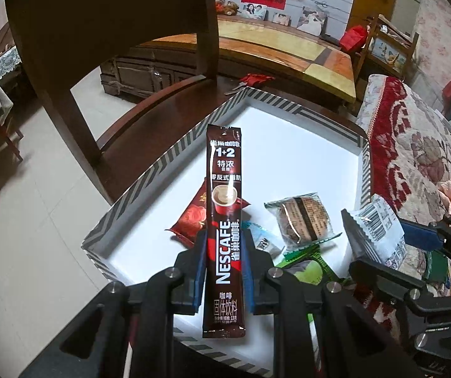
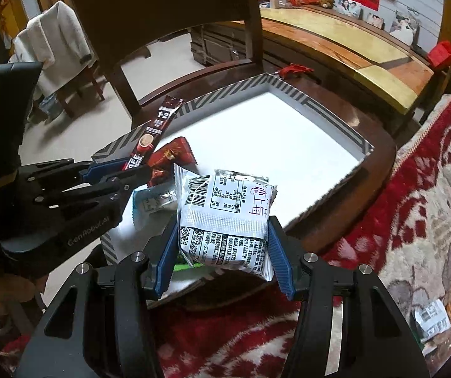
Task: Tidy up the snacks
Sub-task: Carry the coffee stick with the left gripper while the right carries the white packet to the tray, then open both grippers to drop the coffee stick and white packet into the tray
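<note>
My left gripper (image 1: 224, 245) is shut on a brown Nescafe coffee stick (image 1: 225, 220) and holds it above the near left part of a white box with striped walls (image 1: 150, 173). The stick also shows in the right wrist view (image 2: 156, 132). My right gripper (image 2: 222, 236) is shut on a white snack packet with a barcode (image 2: 225, 217), above the box's near edge. In the box lie a red packet (image 1: 191, 217), a wrapped brown cake (image 1: 304, 220), a green packet (image 1: 310, 267) and a pale blue packet (image 2: 153, 201).
The box (image 2: 320, 104) stands on a dark wooden chair seat (image 2: 379, 157); the chair back (image 1: 99, 31) rises behind it. A red floral blanket (image 2: 414, 220) lies to the right, with more packets (image 2: 433, 318) on it. A long wooden cabinet (image 1: 288, 50) stands beyond.
</note>
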`<state>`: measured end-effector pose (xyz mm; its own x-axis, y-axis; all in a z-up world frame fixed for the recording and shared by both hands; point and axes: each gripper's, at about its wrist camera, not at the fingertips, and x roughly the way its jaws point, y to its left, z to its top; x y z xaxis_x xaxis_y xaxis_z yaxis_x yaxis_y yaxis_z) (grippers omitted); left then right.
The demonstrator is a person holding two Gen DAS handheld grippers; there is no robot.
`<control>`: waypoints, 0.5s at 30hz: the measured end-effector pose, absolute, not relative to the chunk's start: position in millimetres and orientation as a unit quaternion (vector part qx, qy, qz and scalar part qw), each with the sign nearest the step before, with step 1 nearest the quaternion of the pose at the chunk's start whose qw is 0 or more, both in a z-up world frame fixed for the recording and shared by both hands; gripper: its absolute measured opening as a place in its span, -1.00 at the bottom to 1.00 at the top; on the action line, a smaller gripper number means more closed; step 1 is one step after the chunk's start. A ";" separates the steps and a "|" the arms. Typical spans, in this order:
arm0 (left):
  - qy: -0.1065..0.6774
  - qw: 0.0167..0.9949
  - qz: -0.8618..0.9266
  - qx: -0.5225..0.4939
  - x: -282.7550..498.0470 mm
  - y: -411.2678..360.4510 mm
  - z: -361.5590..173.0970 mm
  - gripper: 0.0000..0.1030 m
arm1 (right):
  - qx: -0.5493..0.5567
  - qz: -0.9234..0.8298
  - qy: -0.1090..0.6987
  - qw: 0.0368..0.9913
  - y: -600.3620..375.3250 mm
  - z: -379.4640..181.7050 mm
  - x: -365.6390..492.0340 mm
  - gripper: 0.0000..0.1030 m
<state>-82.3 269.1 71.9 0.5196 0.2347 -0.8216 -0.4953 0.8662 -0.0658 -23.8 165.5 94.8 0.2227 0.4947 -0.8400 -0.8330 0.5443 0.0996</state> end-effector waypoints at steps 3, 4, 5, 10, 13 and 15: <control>0.441 0.858 0.215 -0.149 -81.7 271.1 70.9 -0.57 | -0.193 0.441 0.444 0.756 169.7 93.3 -23.3 0.02; 0.442 0.858 0.215 -0.149 -81.3 271.7 70.5 -0.57 | -0.193 0.442 0.445 0.755 171.2 92.6 -23.0 0.02; 0.442 0.858 0.216 -0.149 -81.4 272.7 70.1 -0.57 | -0.194 0.442 0.446 0.754 172.9 91.6 -22.4 0.02; 0.444 0.855 0.220 -0.154 -79.3 277.9 67.3 -0.57 | -0.192 0.441 0.451 0.752 176.9 86.6 -17.8 0.02; 0.446 0.853 0.221 -0.156 -77.1 279.8 65.9 -0.57 | -0.195 0.440 0.456 0.749 182.1 82.4 -14.3 0.02; 0.446 0.853 0.222 -0.156 -76.4 280.6 64.8 -0.57 | -0.197 0.440 0.457 0.747 185.7 79.9 -13.4 0.02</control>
<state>-76.4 280.6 64.8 0.5031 0.2388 -0.8306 -0.5170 0.8533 -0.0678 -13.4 185.7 79.9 0.1945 0.4768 -0.8572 -0.8380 0.5350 0.1074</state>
